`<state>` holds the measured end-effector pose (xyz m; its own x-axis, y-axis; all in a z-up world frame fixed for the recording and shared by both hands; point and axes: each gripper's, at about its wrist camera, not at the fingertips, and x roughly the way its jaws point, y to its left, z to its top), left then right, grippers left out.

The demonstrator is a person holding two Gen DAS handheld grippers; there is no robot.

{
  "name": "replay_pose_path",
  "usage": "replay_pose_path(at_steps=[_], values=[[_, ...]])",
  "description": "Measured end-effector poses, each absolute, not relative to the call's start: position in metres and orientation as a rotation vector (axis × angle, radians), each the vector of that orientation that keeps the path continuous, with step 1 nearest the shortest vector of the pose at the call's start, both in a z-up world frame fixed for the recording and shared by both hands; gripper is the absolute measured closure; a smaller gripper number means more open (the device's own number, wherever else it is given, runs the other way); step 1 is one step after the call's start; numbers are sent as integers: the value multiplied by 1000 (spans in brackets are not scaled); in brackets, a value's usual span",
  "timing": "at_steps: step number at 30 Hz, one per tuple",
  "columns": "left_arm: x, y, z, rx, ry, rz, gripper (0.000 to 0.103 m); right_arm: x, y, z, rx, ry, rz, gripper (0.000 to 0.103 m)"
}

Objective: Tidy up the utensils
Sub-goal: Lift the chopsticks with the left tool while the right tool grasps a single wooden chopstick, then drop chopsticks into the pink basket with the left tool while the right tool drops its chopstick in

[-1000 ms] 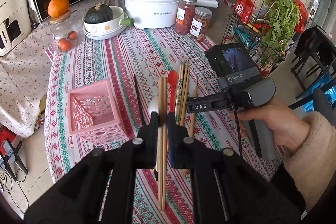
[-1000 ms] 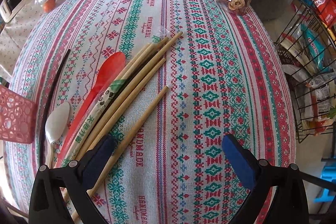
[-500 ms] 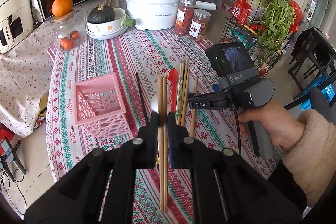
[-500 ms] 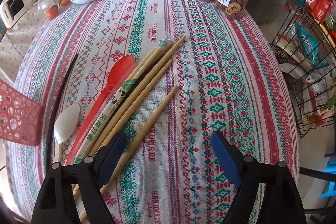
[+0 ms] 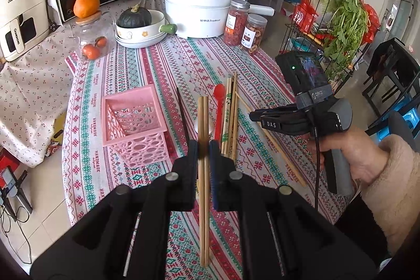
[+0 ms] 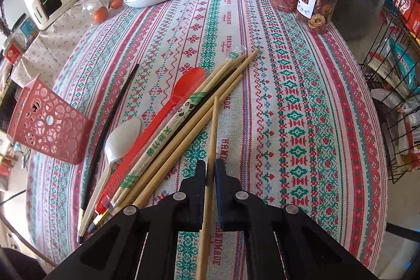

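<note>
My left gripper point(image 5: 202, 146) is shut on a pair of wooden chopsticks point(image 5: 203, 120) and holds them above the table, just right of the pink basket point(image 5: 134, 122). My right gripper point(image 6: 210, 169) is shut on a single wooden chopstick point(image 6: 213, 130) over the cloth. Beside it lie a red spoon point(image 6: 181, 93), a white spoon point(image 6: 118, 138), a black chopstick point(image 6: 110, 120), a paper-wrapped pair point(image 6: 168, 133) and loose wooden chopsticks point(image 6: 210, 104). The pink basket point(image 6: 44, 122) stands at the left in the right wrist view.
At the back stand a white pot point(image 5: 199, 9), two jars point(image 5: 245, 22), a bowl with a squash point(image 5: 139, 28) and a glass jar with oranges point(image 5: 92, 38). A wire rack with greens point(image 5: 338, 28) stands right of the table. The table edge runs along the left.
My right gripper has closed on the single wooden chopstick and swung it away from the pile. My left gripper has risen a little with its chopstick pair.
</note>
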<state>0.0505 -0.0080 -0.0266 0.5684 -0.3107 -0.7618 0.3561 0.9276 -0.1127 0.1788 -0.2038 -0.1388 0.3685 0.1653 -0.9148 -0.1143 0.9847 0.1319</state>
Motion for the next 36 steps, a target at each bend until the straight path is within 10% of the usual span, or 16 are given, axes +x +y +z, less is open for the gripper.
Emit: replay_pose_path(at_steps=[36], values=[[48, 59, 73, -78, 377, -178, 94, 112, -183, 46, 158, 630, 439, 97]])
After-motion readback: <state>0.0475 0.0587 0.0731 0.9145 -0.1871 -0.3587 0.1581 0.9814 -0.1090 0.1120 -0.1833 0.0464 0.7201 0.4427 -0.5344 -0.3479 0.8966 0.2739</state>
